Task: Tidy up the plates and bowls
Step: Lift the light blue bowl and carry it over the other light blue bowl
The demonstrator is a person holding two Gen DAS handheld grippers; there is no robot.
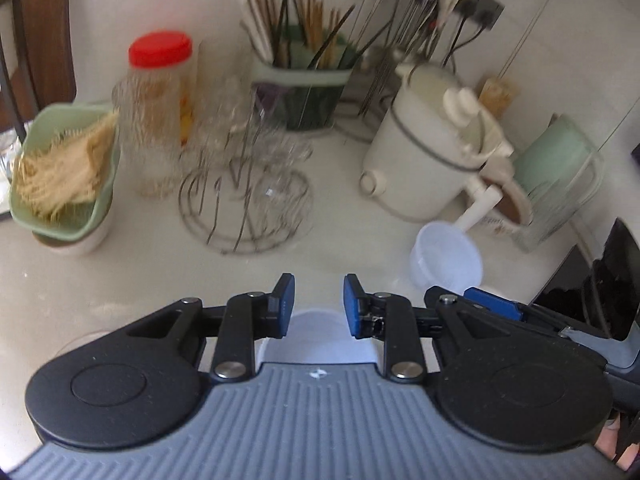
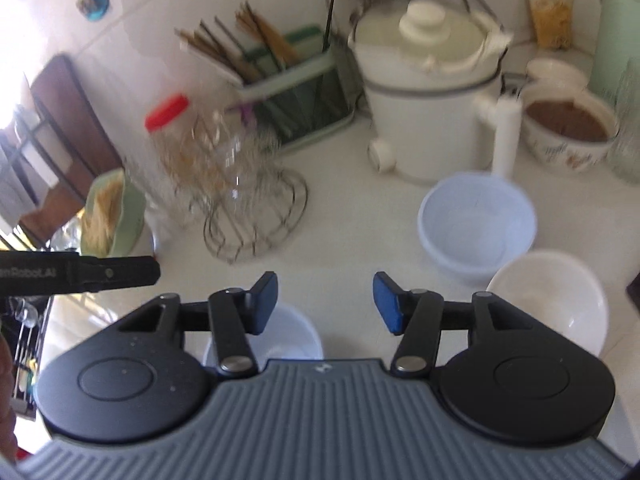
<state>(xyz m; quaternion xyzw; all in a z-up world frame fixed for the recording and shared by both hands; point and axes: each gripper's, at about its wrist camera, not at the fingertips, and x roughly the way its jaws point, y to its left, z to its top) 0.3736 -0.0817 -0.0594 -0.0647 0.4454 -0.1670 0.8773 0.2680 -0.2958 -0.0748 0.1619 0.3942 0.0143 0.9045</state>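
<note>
a: pale green basket [image 1: 66, 168] of straw-coloured sticks far left on the white counter [image 1: 120, 280]; just beside it a clear jar with a red lid [image 1: 160, 50]; then a wire rack [image 1: 244, 208] with clear glasses, blurred.

b: behind that, a green-rimmed holder of chopsticks [image 1: 300, 92]; to its right the white cooker [image 1: 432, 148]; and the bowls?

a: in the right wrist view a translucent bluish bowl [image 2: 476, 220] stands upright in front of the cooker; a white bowl [image 2: 548, 300] touches or just overlaps its near right edge, i cannot tell which; a patterned bowl of brown stuff [image 2: 568, 128] sits further back.

b: the grippers?

a: the left gripper [image 1: 319, 304] has its blue pads slightly apart, nothing pinched; a pale bowl rim [image 1: 316, 336] shows below the gap, apart from the pads; the right gripper [image 2: 325, 302] stands wider, pads bare; another white bowl [image 2: 292, 336] lies under its left finger, not held.
</note>
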